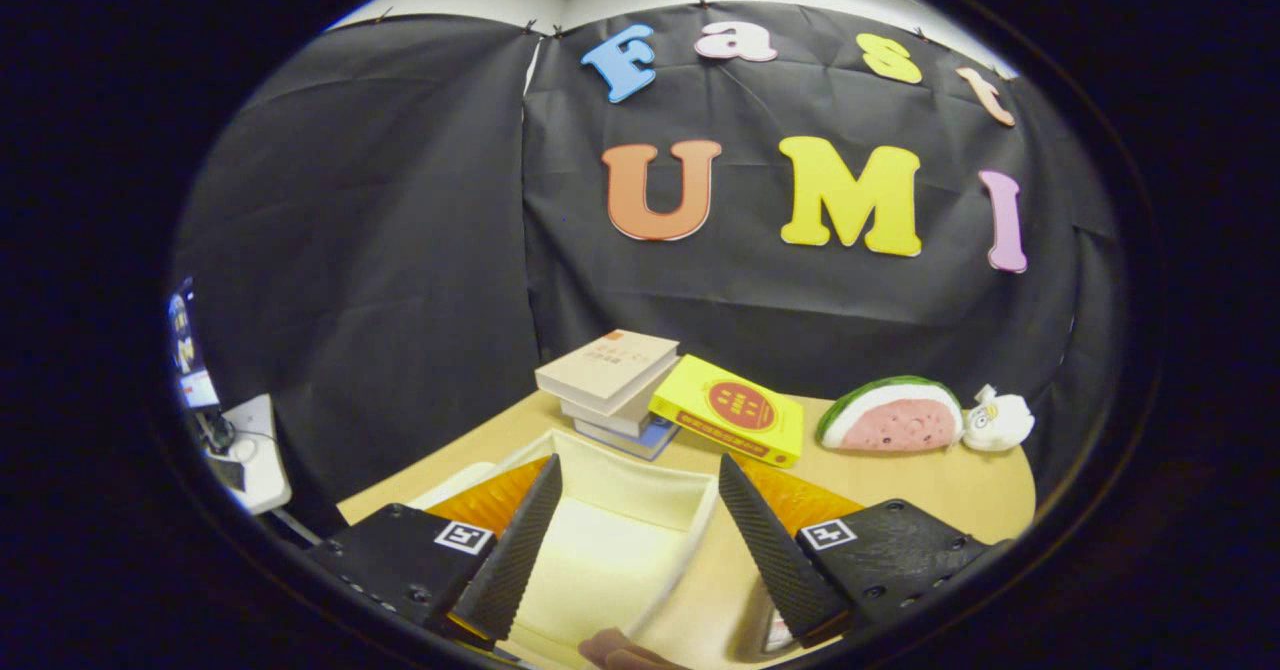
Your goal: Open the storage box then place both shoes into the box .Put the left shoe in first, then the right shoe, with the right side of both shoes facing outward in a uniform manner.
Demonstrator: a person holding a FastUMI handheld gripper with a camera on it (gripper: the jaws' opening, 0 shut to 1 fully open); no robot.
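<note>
While your hand-held gripper [640, 540] hangs over the bench [960, 490], its fingers stand wide apart with nothing pressed between them. Between and just below the fingers you have the box [620, 550], cream-coloured, its top open and its inside bare as far as you can see. An orange surface shows beside the box behind each finger; what it belongs to is unclear. At the near edge of the box, under the fingers, a brown rounded thing [625, 648] peeks in, too little of it to tell whether it is a shoe. Beyond the box, a stack of books [610, 380] sits on the bench, with a yellow book [730, 420] leaning against it. Further along lies a watermelon-slice toy [890, 417], and a small white toy [998, 418] is touching its end. Off the bench's other side, a white device [250, 450] stands on a lower surface.
</note>
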